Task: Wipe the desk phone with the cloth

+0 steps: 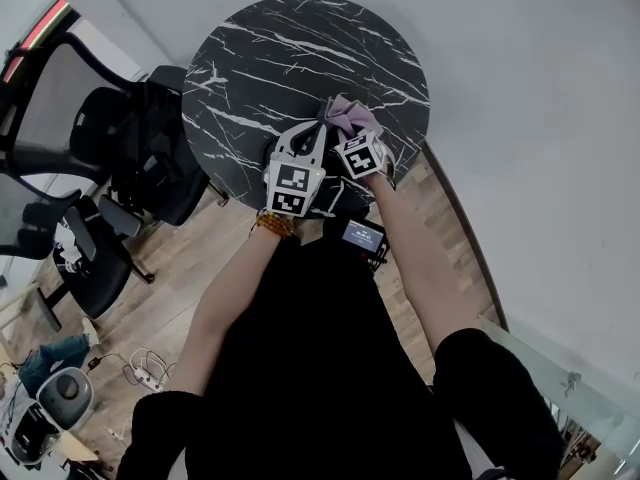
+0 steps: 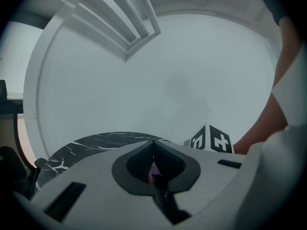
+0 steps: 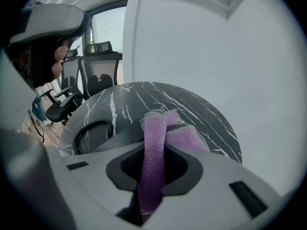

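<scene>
While right gripper (image 3: 153, 153) fingers (image 3: 125, 169) clamp fuzzy purple cloth (image 3: 154, 126) | left gripper (image 2: 153, 150) fingers (image 2: 138, 164) together

Office environment: mesh swivel chairs (image 1: 60, 118) stand beside a round marble-pattern table (image 1: 290, 48) carrying a desk phone (image 3: 115, 136); wood-plank floor (image 1: 180, 268) with power strip (image 1: 150, 371).

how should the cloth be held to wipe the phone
Grip the cloth at its folded band, as the right gripper does: jaws shut across the fold, bunched end sticking out past the tips. Come from above, since the phone sits low on the table just ahead.
</scene>
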The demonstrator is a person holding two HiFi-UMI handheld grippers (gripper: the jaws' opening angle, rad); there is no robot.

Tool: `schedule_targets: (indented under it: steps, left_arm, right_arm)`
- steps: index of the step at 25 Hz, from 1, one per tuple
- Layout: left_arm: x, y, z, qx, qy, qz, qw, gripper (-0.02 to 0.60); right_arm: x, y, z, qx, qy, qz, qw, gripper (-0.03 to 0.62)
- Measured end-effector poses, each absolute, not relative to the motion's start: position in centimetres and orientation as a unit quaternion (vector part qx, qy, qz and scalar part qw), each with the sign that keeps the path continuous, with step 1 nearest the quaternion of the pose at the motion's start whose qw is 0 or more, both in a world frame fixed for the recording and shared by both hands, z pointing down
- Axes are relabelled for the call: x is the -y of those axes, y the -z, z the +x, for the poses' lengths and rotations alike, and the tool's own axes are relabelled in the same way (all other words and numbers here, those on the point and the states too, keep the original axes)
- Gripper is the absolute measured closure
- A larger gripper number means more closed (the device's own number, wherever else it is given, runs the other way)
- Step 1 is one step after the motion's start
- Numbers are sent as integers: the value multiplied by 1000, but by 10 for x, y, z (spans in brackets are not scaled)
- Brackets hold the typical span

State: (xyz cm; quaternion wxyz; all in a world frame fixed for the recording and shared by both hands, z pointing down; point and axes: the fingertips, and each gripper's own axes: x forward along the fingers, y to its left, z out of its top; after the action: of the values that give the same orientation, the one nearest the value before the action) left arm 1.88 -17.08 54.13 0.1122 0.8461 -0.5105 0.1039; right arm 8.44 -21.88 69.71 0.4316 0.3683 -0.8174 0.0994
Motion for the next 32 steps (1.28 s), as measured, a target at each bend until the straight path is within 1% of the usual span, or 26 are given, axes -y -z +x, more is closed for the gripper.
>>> schedule_targets:
  steps: [4,9,32]
  left_arm:
    - [169,-546,21,500,-108,851,116,569]
    - [165,-553,20,497,-116,851,125,568]
    - [157,-566,14,487,-117,855,136,569]
  right_arm:
    - [222,-701,82,820,-100,366,428,525]
    - [217,-702,81,812,-98,362,446,525]
    - [197,-715,71,810,-97,358,455,525]
